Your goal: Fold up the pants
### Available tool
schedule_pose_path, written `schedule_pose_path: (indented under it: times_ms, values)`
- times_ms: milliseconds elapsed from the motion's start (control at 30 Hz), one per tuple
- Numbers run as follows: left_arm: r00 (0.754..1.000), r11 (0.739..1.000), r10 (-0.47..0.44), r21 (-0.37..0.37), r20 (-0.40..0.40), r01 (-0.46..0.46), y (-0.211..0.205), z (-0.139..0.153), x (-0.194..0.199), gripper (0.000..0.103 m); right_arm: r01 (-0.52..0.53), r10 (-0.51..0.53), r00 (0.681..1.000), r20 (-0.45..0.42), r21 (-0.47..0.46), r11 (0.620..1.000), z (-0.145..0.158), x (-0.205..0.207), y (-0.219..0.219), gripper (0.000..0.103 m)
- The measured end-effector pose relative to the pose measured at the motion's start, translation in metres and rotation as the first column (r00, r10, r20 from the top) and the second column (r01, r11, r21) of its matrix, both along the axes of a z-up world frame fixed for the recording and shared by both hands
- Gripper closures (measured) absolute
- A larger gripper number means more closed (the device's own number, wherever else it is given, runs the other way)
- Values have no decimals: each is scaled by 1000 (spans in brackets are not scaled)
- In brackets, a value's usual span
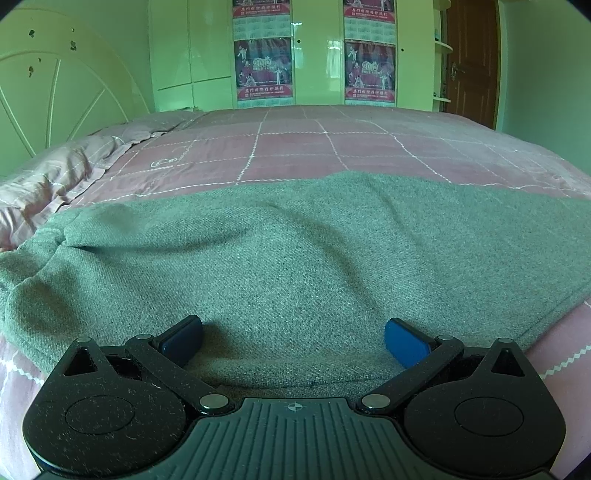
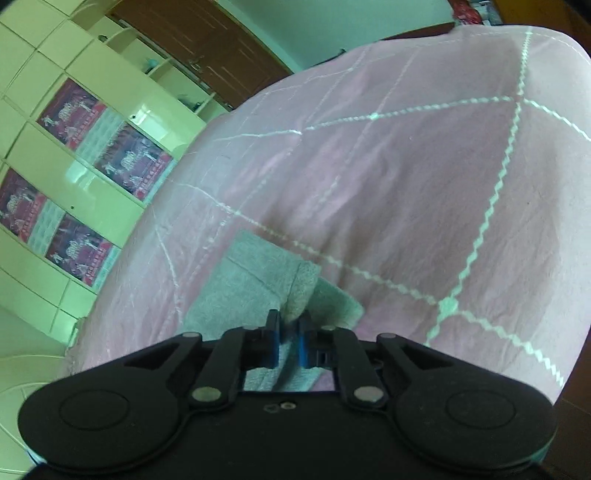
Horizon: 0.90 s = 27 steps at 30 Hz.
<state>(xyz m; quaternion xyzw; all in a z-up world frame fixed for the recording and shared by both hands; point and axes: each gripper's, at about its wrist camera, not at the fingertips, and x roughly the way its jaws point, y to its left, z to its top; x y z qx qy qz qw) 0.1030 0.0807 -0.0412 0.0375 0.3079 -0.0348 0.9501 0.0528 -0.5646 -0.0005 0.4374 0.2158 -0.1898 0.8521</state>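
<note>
Right tongs clamping pants edge

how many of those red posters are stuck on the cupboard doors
4 rectangular red paper posters: upper left, lower left, upper right, lower right. Others may lie outside the view.

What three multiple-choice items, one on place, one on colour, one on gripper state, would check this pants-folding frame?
1. Where do the pants lie?
A. On the bed cover
B. On the floor
C. Over a chair

2. What colour is the bed cover?
A. Plain blue
B. Pink with white grid lines
C. Solid black

3. How do the two grippers stand?
A. Both open
B. Both shut on cloth
C. Left open, right shut on cloth

Answers:
1 A, the grey-green fabric spreads flat across the bed.
2 B, white zigzag lines cross the pink cloth.
3 C, the left gripper has its pads wide apart over the pants, while the right gripper pinches a pants fold.
</note>
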Motion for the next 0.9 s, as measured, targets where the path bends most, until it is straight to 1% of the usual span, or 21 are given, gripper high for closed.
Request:
schedule_pose_path:
  times_ms: [67, 100, 167, 233, 300, 367, 467, 500, 600, 667, 700, 767, 833, 867, 900]
  values:
    - [1000, 1000, 1, 0, 0, -1, 0, 0, 0, 0, -12, 14, 999, 49, -48, 999, 11, -8, 8, 103]
    - [1000, 1000, 1, -1, 1, -1, 0, 0, 0, 0, -8, 10, 998, 58, -44, 999, 12, -11, 9, 103]
    - [1000, 1000, 2, 0, 5, -2, 0, -1, -1, 0, 14, -14, 999, 40, -12, 1000, 5, -19, 7, 103]
    - [1000, 1000, 2, -1, 6, -2, 0, -2, -1, 0, 11, -11, 1000, -8, 10, 1000, -9, -16, 3, 102]
    - [1000, 1000, -1, -1, 4, 1, 0, -2, -1, 0, 23, -24, 1000, 13, 50, 998, -13, -24, 2, 102]
    - [1000, 1000, -2, -2, 3, 2, 0, -2, -2, 0, 40, -41, 999, 26, 44, 998, -7, -31, 2, 89]
    - [1000, 1000, 1, -2, 8, -1, 0, -2, -2, 0, 38, -40, 998, 52, 39, 999, 1, -36, -1, 88]
    - [1000, 1000, 2, -2, 11, -2, 0, -2, -2, 0, 39, -41, 998, 48, 40, 998, 2, -38, -2, 88]
    - [1000, 1000, 4, -3, 14, -4, 0, -2, -2, 0, 14, -16, 1000, 23, 72, 997, -5, -37, -5, 88]
    - [1000, 1000, 3, -3, 13, -3, 0, -2, -2, 0, 30, -29, 999, -27, 58, 998, -7, -40, -2, 86]
    - [1000, 1000, 2, -5, 11, -2, 0, -2, -2, 0, 32, -31, 999, -21, 65, 997, -8, -43, -1, 85]
    - [1000, 1000, 3, -4, 15, -3, 0, -4, -2, 0, 30, -30, 1000, -6, 116, 993, -15, -42, -2, 80]
    - [1000, 1000, 6, -2, 19, -6, -1, -4, -2, 0, 33, -37, 999, 22, 152, 988, -22, -42, -4, 78]
    - [1000, 1000, 7, -2, 19, -7, -1, -5, -2, 0, 27, -33, 999, 34, 153, 988, -25, -38, -5, 77]
    - [1000, 1000, 5, -3, 18, -5, -1, -5, -2, 0, 20, -24, 999, 26, 139, 990, -28, -34, -5, 77]
